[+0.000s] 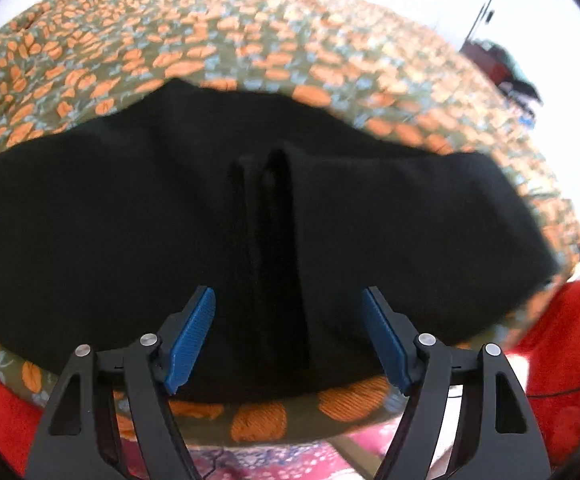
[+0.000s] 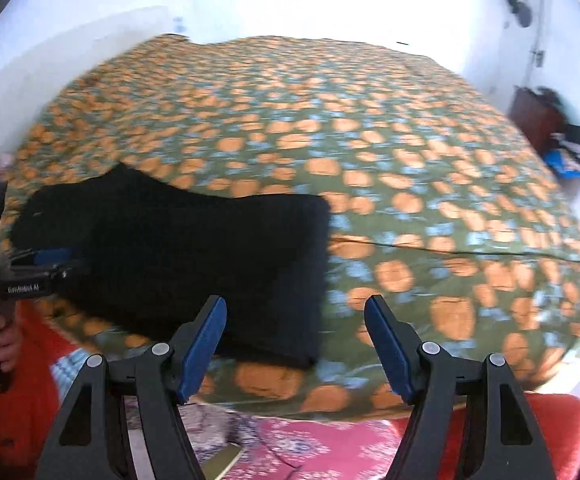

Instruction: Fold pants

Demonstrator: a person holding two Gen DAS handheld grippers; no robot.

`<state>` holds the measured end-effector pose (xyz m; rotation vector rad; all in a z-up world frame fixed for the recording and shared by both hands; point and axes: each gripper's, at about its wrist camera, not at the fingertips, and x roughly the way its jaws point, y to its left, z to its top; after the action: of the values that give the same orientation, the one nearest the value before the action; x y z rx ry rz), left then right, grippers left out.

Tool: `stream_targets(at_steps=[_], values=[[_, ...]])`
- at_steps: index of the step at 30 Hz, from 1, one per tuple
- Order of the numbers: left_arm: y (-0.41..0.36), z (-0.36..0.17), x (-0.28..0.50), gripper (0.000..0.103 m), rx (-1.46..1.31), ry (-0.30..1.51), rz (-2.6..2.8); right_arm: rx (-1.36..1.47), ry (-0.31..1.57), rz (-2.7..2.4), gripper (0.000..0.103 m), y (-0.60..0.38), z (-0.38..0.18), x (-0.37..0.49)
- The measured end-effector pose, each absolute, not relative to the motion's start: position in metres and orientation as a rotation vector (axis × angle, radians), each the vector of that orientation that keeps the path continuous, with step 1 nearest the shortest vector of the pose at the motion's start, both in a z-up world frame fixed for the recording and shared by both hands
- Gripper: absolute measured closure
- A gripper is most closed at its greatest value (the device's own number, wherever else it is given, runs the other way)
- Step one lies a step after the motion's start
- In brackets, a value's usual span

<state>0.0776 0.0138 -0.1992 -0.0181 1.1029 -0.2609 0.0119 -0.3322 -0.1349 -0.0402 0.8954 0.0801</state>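
Item: black pants (image 1: 170,216), lying on the bed (image 2: 410,184) near its front edge, over a green bedspread printed with orange and pale blue; already gathered into a compact, roughly rectangular bundle; a raised lengthwise ridge runs down the middle in the left wrist view; right-hand edge looks square in the right wrist view

Left gripper (image 1: 288,336): jaws spread wide, holding nothing; poised just above the near edge of the pants, straddling the ridge; blue pads (image 1: 192,340) clear of the cloth as far as can be told

Right gripper (image 2: 296,344): likewise spread and empty; hovering at the front right corner of the bundle, one pad over black cloth, the other over bedspread

Also present: red fabric (image 1: 562,344) at the bedside; pink patterned floor covering (image 2: 322,448) below; dark clutter (image 2: 566,148) by the far wall

Stage, as judged: fold largely made; tidying or a last fold remaining

Hazards, as judged: bundle sits close to the bed's edge, so a tug toward the front could drag it off; a pinch on the ridge may catch only the top layer and peel the fold open; black on black hides the layers, so a grip could miss an edge; uneven pull from the two sides would skew the stack; frames are blurred, so contact cannot be confirmed
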Motion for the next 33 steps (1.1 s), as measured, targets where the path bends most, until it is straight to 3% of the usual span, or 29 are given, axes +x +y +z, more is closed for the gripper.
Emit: stream_targets(at_steps=[4, 6, 8, 9, 12, 27, 33], values=[[0.004, -0.206, 0.079, 0.027, 0.017, 1.097, -0.244, -0.072, 0.878, 0.011, 0.027, -0.337, -0.127, 0.012], [-0.001, -0.206, 0.078, 0.039, 0.024, 1.090, -0.259, -0.137, 0.860, -0.048, 0.027, -0.337, -0.127, 0.010], [-0.003, -0.204, 0.076, 0.061, 0.046, 1.077, -0.259, -0.173, 0.853, -0.087, 0.027, -0.337, -0.127, 0.009], [-0.005, -0.203, 0.076, 0.077, 0.055, 1.072, -0.260, -0.183, 0.853, -0.106, 0.027, -0.339, -0.128, 0.010], [-0.003, -0.200, 0.076, 0.090, 0.040, 1.062, -0.273, -0.191, 0.863, -0.135, 0.027, -0.342, -0.130, 0.012], [0.013, -0.144, 0.071, 0.094, 0.042, 0.878, -0.298, -0.104, 0.884, -0.205, 0.027, -0.373, -0.139, 0.012], [0.017, -0.193, 0.091, 0.093, 0.098, 0.996, -0.276, -0.041, 0.858, -0.128, 0.027, -0.370, -0.133, 0.017]])
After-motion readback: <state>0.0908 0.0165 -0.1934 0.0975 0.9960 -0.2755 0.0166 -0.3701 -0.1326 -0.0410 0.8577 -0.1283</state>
